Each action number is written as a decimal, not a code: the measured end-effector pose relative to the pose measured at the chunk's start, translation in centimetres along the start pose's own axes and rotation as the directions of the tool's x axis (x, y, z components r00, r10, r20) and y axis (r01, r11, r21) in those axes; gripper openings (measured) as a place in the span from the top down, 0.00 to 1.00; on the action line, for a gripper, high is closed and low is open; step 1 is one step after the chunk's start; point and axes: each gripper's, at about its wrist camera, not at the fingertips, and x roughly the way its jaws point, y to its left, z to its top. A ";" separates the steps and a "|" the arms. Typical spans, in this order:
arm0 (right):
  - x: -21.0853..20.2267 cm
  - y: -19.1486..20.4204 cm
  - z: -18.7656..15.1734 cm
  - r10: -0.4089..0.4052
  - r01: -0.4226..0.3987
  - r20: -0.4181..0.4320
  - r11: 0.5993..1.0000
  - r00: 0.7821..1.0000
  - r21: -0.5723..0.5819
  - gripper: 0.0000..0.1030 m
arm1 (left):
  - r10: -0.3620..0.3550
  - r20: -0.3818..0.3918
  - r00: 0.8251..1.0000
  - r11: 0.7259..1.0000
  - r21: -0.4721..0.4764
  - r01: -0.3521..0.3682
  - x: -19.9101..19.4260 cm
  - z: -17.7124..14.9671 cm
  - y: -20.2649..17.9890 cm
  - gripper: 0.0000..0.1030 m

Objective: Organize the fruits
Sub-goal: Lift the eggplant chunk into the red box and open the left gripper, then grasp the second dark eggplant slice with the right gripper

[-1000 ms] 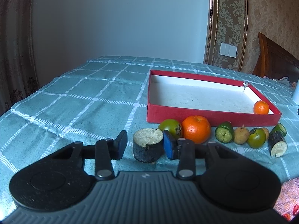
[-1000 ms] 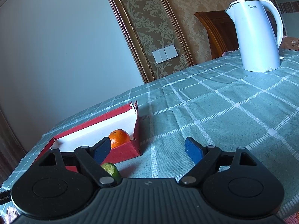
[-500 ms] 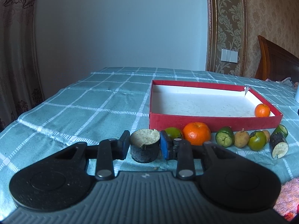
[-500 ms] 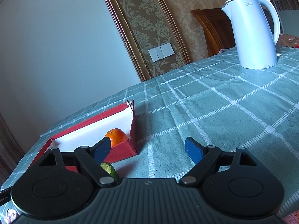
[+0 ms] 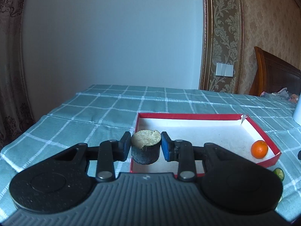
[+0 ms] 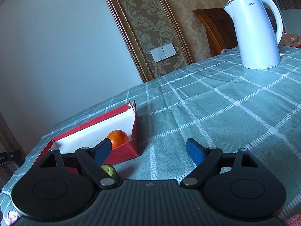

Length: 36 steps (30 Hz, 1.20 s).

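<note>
My left gripper [image 5: 145, 146] is shut on a dark eggplant chunk [image 5: 145, 151] with a pale cut top and holds it in the air above the near left corner of the red box [image 5: 190, 115]. A small orange [image 5: 259, 149] lies in the box's right near corner. A cut green fruit [image 5: 279, 173] lies on the cloth at the right edge. My right gripper [image 6: 148, 151] is open and empty, low over the cloth right of the red box [image 6: 124, 152]. The small orange [image 6: 118, 138] and a cut green fruit [image 6: 110, 171] show by its left finger.
A white electric kettle [image 6: 256, 32] stands at the far right on the green checked tablecloth [image 6: 225, 109]. A wooden headboard [image 5: 276, 79] is behind the table. The table's left edge runs near a curtain [image 5: 11, 75].
My left gripper shut on the eggplant chunk, lifted it off the cloth and carried it forward over the box's near left corner. The right gripper stayed open and shifted only slightly.
</note>
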 end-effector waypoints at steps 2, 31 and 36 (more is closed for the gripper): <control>0.0 0.0 0.0 0.004 -0.004 -0.002 1.000 1.000 0.000 0.16 | -0.001 -0.030 1.000 1.000 0.007 0.001 1.4 -0.1 -0.7 0.70; 0.6 0.1 0.1 0.035 -0.035 -0.052 0.999 0.998 0.002 0.10 | 0.055 -0.037 0.998 0.998 -0.029 -0.056 -3.2 -6.0 1.3 0.00; 1.2 1.1 0.1 0.029 -0.038 -0.123 0.997 0.992 -0.071 0.10 | 0.064 -0.023 0.998 0.998 -0.016 -0.064 -3.3 -6.2 1.2 0.00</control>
